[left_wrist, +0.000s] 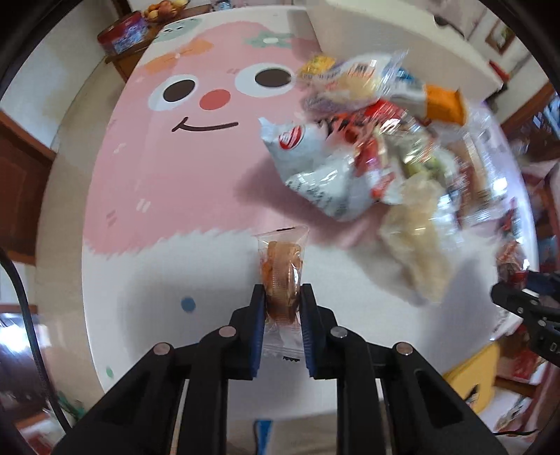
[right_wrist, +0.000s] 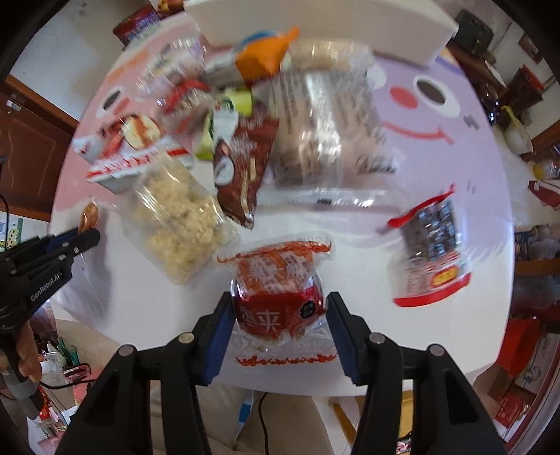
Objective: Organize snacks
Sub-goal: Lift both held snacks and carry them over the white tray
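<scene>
Both tongs loaded: left tongs (left_wrist: 281, 301) pinch a clear-wrapped cookie (left_wrist: 282, 276), right tongs (right_wrist: 280, 315) clamp a red snack pack (right_wrist: 278, 297). Next, probably the white box (right_wrist: 315, 28) at 12 o'clock.

Snack packs: glossy crinkled plastic film, e.g. clear wrapper (left_wrist: 282, 276) and red-printed pouch (right_wrist: 278, 280). Grippers: matt black plastic, blue ribbed pads (left_wrist: 257, 322), bare metal pivot pins (left_wrist: 227, 330). Table cover (left_wrist: 157, 175): smooth, printed, slight sheen. Side cabinet (left_wrist: 21, 185): brown wood.

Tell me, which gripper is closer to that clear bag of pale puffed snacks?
Left. The left gripper sits just beside the bag of pale puffed snacks, shut on a small orange snack packet. The right gripper is farther, holding a red packet.
</scene>
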The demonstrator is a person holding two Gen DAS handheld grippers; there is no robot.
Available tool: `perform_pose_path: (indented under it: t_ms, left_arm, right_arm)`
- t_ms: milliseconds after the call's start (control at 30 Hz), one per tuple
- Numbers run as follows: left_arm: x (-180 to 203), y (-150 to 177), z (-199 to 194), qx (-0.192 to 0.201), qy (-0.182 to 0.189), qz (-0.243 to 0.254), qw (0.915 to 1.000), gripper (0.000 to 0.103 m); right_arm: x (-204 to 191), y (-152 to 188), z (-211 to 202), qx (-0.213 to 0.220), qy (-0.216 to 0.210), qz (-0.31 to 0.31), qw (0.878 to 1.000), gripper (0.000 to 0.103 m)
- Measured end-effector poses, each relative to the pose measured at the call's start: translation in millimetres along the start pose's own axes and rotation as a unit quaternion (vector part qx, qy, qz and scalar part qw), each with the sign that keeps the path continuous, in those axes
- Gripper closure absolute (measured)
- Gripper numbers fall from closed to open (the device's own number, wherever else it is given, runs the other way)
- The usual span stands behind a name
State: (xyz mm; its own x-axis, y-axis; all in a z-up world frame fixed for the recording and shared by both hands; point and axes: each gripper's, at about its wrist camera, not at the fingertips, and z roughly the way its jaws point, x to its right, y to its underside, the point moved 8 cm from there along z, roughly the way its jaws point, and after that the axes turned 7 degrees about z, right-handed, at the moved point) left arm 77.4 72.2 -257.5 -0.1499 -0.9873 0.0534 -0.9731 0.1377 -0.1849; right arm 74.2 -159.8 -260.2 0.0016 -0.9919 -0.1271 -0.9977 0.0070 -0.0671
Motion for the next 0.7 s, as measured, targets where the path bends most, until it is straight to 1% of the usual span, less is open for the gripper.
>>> perform_pose_path:
  t_ms: [133,233,300,433,467,567,667,700]
  left_arm:
    - [16.4,-8.7,-38.6,0.033,0.041,-0.021,0.9984,0.086]
    - [36.8,-23.2,-75.8,0.069,0.058,-0.025,0.9956,0.086]
    - [46.5,-33.0,-101.9,0.095,0.065,-0.023,0.9931,0.086]
    - [65.0,-56.3,-156.5,0.147,0.070,-0.014,0.9865,0.086]
    - [65.9,-56.2,-167.6,0.156,0.070,-0.012,0.9851,0.086]
    - [79.2,-79.6,-202.6,0.188,0.064,0.001,0.9801,0.086]
    - [85.6,-105.2,-218.2,0.203,0.058,0.011,0.9774,0.086]
    - [87.9,-118.3,-222.7,0.206,0.053,0.015,0.9770,0.086]
  right_arm:
    - [1.6,-4.3,-36.7,0.037,-0.020,-0.003,0.999,0.050]
    - [5.8,-12.2,-69.0,0.075,-0.033,-0.006,0.997,0.050]
    - [9.9,-18.3,-85.6,0.096,-0.034,-0.008,0.995,0.050]
    - [17.9,-32.5,-129.7,0.144,-0.045,-0.013,0.988,0.050]
    - [23.1,-41.8,-137.0,0.151,-0.048,-0.013,0.987,0.050]
    - [29.0,-58.7,-163.9,0.173,-0.063,-0.010,0.983,0.050]
    - [33.1,-80.5,-193.1,0.202,-0.066,-0.007,0.977,0.050]
    - [35.2,-90.4,-202.0,0.210,-0.069,-0.004,0.975,0.050]
